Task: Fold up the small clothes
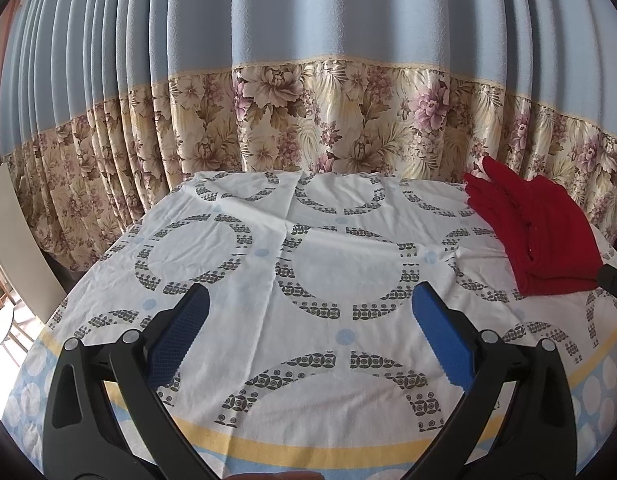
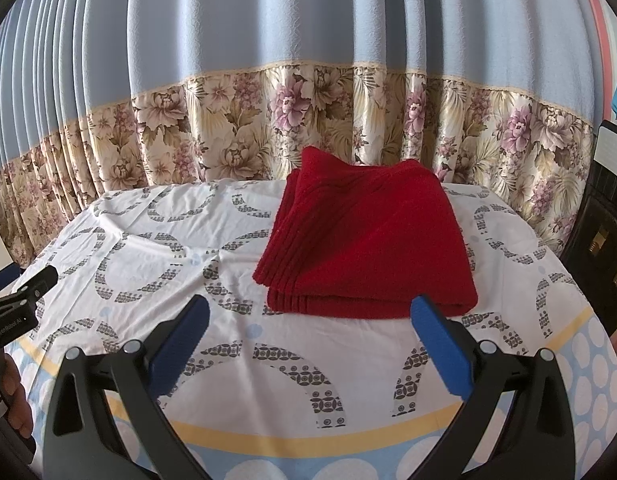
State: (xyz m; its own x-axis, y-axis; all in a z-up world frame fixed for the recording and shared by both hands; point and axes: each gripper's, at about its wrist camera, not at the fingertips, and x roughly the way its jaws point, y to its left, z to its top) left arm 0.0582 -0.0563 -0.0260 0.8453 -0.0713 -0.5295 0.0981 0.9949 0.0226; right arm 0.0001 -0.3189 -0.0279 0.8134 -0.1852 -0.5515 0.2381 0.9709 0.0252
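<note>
A red cloth [image 2: 368, 240], folded into a thick stack of layers, lies on the table covered by a white patterned cloth [image 2: 188, 248]. In the right wrist view it sits just beyond my right gripper [image 2: 308, 312], which is open and empty, jaws wide apart, short of the stack's near edge. In the left wrist view the red cloth [image 1: 536, 232] lies at the far right. My left gripper [image 1: 308, 300] is open and empty above bare tablecloth [image 1: 308, 264]. The left gripper's side shows at the left edge of the right wrist view [image 2: 24, 296].
A blue curtain with a floral lower band [image 1: 308, 120] hangs right behind the table's far edge. A dark piece of furniture [image 2: 604, 240] stands at the table's right side. Chairs and floor [image 1: 4, 312] show to the left.
</note>
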